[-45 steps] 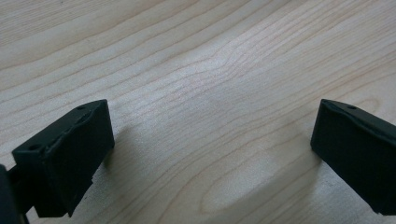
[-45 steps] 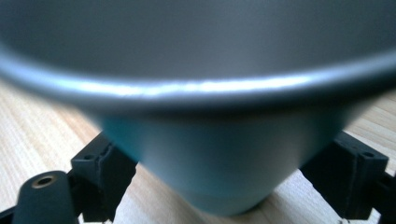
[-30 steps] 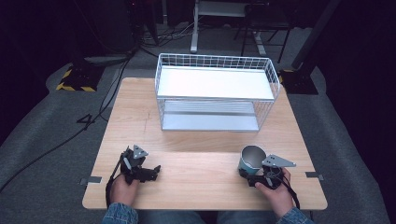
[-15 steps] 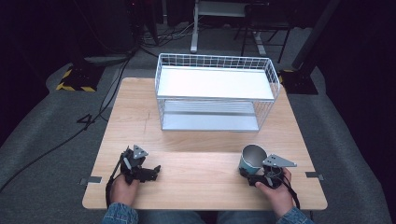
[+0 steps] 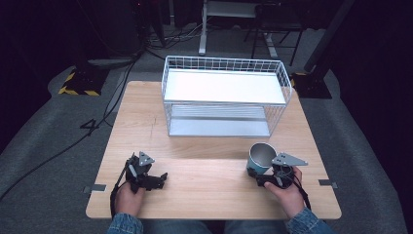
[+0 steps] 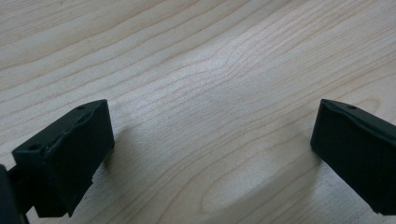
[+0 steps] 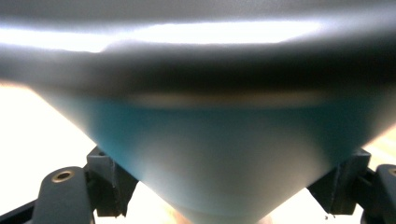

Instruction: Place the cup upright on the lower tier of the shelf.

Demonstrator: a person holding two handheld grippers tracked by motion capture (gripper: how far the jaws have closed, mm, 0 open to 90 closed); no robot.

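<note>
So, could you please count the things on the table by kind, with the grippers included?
Teal cup: 1
White wire rack with two shelves: 1
Handheld grippers: 2, left gripper and right gripper
Total: 4

nothing visibly changed, right claw [image 5: 259, 175] still clamps teal cup [image 5: 258, 158]

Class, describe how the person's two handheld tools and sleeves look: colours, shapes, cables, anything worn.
Both tools are black. The left claw ends in two blocky black jaws with small screw holes, as the left gripper view shows. Each tool carries a grey three-cornered plate on top, and a black cable loops from the left one. The right claw looks alike. Blue denim sleeves cover both forearms.
</note>
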